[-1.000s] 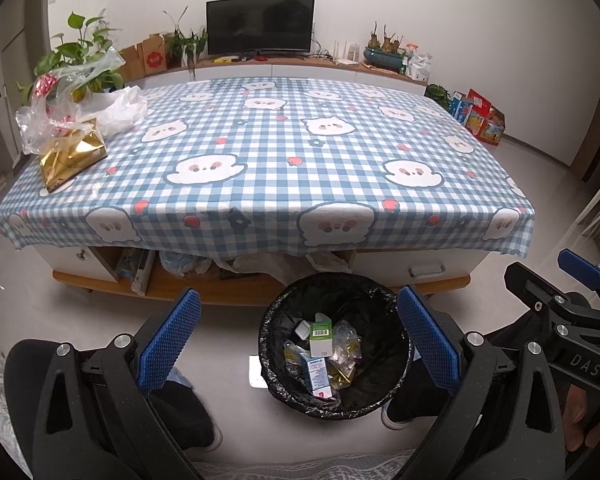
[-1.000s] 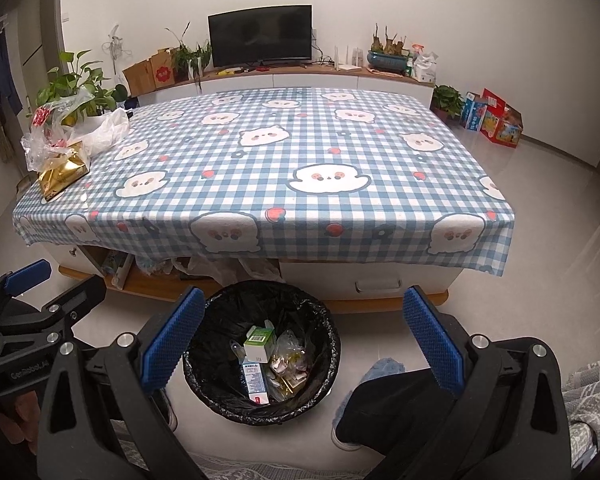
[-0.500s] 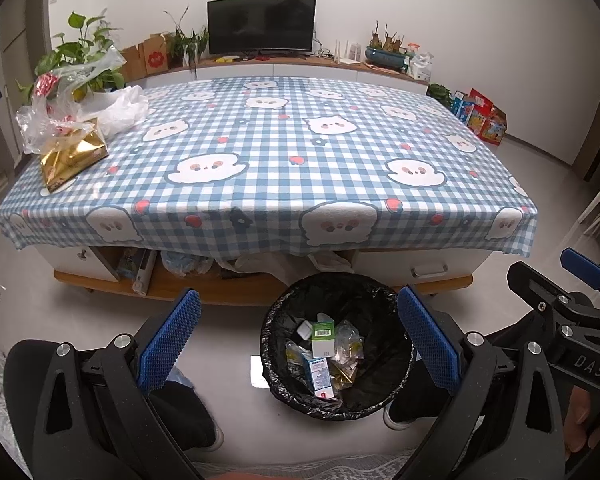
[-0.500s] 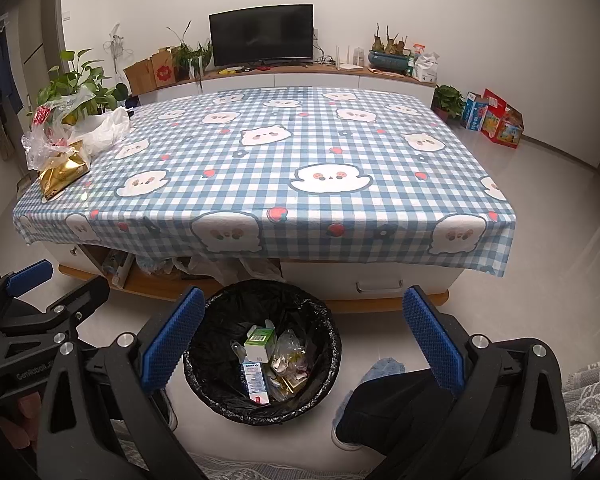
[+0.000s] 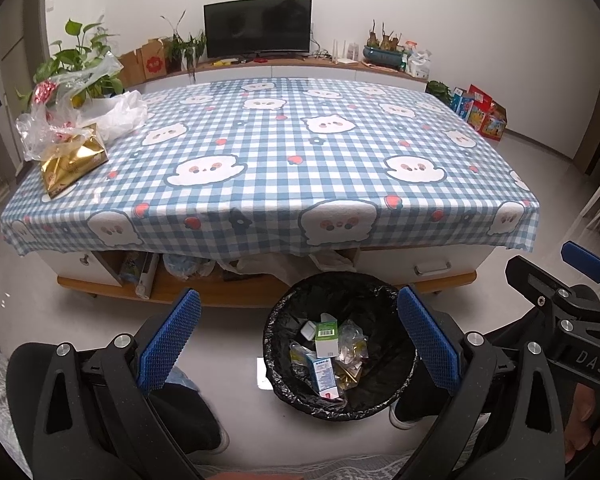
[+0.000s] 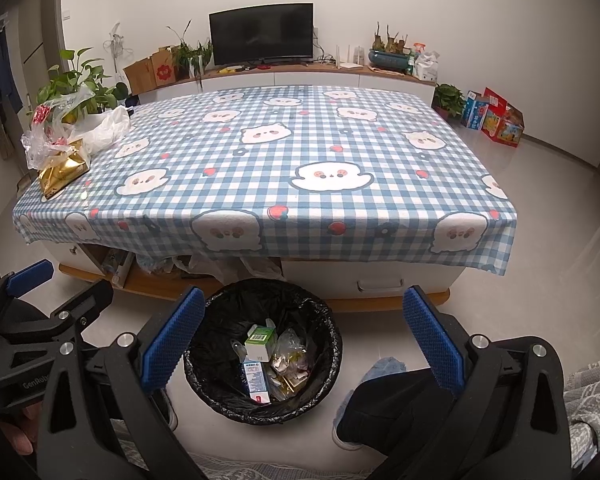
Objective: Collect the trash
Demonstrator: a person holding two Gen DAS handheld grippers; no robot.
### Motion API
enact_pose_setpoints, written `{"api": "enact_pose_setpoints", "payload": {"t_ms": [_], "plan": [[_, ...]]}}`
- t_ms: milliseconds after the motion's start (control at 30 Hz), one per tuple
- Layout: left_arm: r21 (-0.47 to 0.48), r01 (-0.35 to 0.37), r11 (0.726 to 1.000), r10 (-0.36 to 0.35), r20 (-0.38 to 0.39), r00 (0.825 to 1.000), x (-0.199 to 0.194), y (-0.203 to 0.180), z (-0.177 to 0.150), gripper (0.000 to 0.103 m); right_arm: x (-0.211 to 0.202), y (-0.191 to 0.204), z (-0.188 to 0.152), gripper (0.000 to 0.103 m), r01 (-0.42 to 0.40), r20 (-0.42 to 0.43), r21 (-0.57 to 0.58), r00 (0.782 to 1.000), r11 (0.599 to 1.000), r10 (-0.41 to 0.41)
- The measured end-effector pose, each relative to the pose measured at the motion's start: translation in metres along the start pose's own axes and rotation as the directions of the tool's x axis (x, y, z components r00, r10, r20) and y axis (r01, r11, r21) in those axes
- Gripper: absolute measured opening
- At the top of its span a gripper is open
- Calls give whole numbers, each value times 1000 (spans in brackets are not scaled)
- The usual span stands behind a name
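Observation:
A round bin lined with a black bag stands on the floor below the table's near edge. Inside lie a green-and-white carton, a blue-and-white carton and crumpled clear wrappers. My left gripper hovers open above the bin, nothing between its blue pads. My right gripper is likewise open and empty over the bin. Each gripper shows at the edge of the other's view.
A low table under a blue checked cloth fills the middle. On its left end sit a gold packet and clear plastic bags. Dark trouser legs and shoes flank the bin. A TV stands on the far cabinet.

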State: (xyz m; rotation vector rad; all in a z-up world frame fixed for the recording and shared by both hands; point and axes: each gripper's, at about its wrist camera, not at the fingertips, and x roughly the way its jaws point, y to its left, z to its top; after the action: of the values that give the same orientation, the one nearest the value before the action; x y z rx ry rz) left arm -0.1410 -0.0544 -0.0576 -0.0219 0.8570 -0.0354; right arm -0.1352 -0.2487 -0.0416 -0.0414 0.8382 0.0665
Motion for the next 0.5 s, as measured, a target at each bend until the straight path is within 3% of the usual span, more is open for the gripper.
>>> {"api": "enact_pose_setpoints", "payload": {"t_ms": [500], "plan": [[-24, 10, 1000, -10, 3, 1000, -1, 4, 0, 97, 4, 2, -3, 95, -7, -7, 1, 1000, 1000, 7]]}}
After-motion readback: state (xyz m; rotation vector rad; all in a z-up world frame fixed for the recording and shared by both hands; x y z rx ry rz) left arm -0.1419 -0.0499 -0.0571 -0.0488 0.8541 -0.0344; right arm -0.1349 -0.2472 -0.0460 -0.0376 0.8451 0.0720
